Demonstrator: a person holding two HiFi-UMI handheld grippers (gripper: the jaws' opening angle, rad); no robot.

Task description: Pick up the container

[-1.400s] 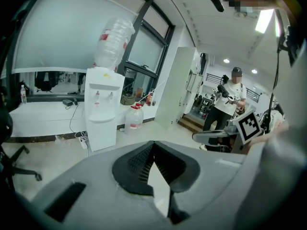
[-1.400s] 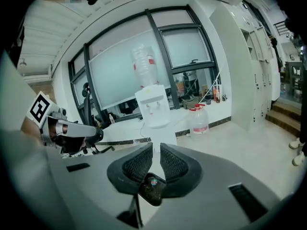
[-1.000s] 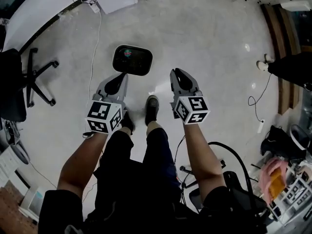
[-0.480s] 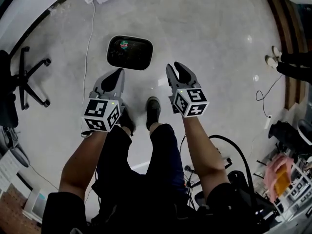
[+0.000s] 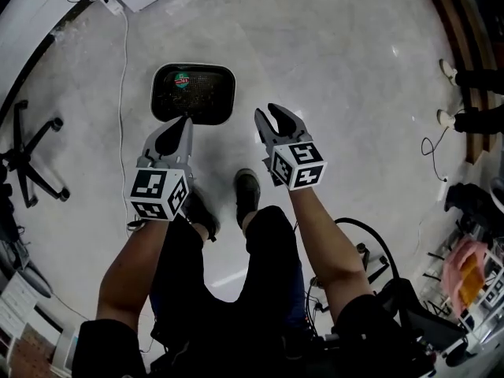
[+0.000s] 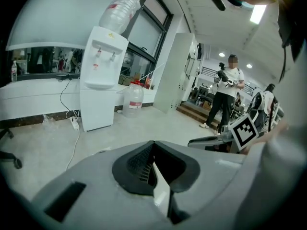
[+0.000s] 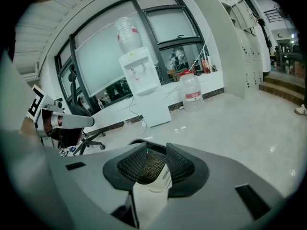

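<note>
black mesh container with a rounded rectangular rim (image 5: 205,97) sits on the pale polished floor (image 5: 339,69) just ahead of our shoes, and it's not lifted yet. our left hand-held gripper (image 5: 183,122) hangs at its near rim, jaws pressed together, nothing in them. our right hand-held gripper (image 5: 270,116) is just beside the container's right edge. its jaws have just been opening and now stand spread, with nothing pinched. so we're in the reach, we'd judge. the grasp and the lift are both left to do.

Office-lab: water dispenser (image 6: 103,75), swivel chair (image 5: 31,157), large windows (image 7: 168,25), polished floor (image 5: 339,53).
</note>
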